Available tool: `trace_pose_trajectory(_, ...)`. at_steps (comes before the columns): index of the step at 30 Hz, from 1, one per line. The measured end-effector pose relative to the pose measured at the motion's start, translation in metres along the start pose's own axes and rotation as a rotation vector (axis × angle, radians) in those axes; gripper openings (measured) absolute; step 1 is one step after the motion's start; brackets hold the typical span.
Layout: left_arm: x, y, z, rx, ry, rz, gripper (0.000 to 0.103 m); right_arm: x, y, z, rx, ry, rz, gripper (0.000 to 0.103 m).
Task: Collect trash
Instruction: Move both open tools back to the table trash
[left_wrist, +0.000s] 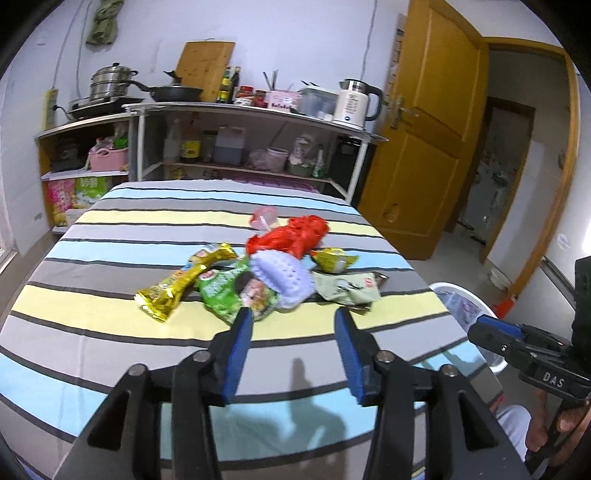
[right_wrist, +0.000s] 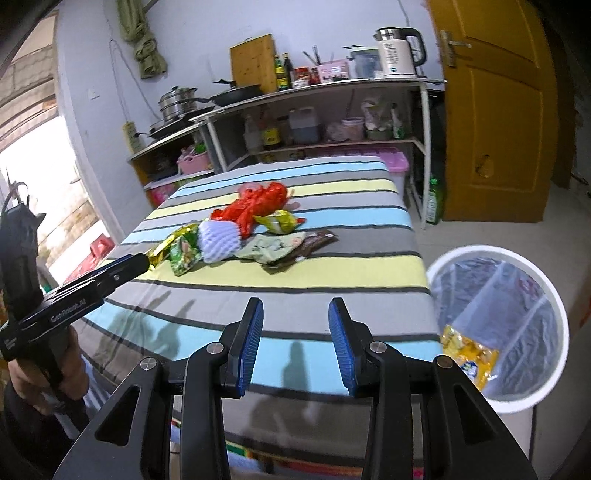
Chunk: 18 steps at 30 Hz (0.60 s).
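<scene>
The trash (left_wrist: 258, 273) lies heaped mid-table (left_wrist: 92, 332), untouched. One yellow wrapper (right_wrist: 467, 356) already sits in the bin (right_wrist: 554, 295) beside the table. We hold the left gripper (left_wrist: 293, 317) and right gripper (right_wrist: 295, 306) spread and empty; most collection remains.

Right hand-held gripper (right_wrist: 295, 343) agape over striped table (right_wrist: 332, 273), wrapper pile (right_wrist: 240, 232), yellow wrapper (right_wrist: 467, 354) in bin (right_wrist: 554, 306)

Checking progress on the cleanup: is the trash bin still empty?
Not empty. The right wrist view shows one yellow wrapper lying inside the lined white bin.
</scene>
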<state>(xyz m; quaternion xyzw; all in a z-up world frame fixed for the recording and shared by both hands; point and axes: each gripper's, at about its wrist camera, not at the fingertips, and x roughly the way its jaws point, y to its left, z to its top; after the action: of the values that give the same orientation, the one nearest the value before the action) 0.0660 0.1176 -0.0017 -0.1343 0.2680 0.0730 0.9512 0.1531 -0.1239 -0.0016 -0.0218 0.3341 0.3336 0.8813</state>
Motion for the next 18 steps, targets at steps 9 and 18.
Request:
trace_pose_trajectory(9, 0.013, 0.032, 0.004, -0.067, 0.013, 0.053, 0.054, 0.041, 0.029, 0.022, -0.071, 0.028, 0.053, 0.038)
trace_pose_trajectory(18, 0.012, 0.059, 0.006, -0.112, 0.007, 0.072, 0.056, 0.093, 0.063, 0.046, -0.149, 0.077, 0.106, 0.038)
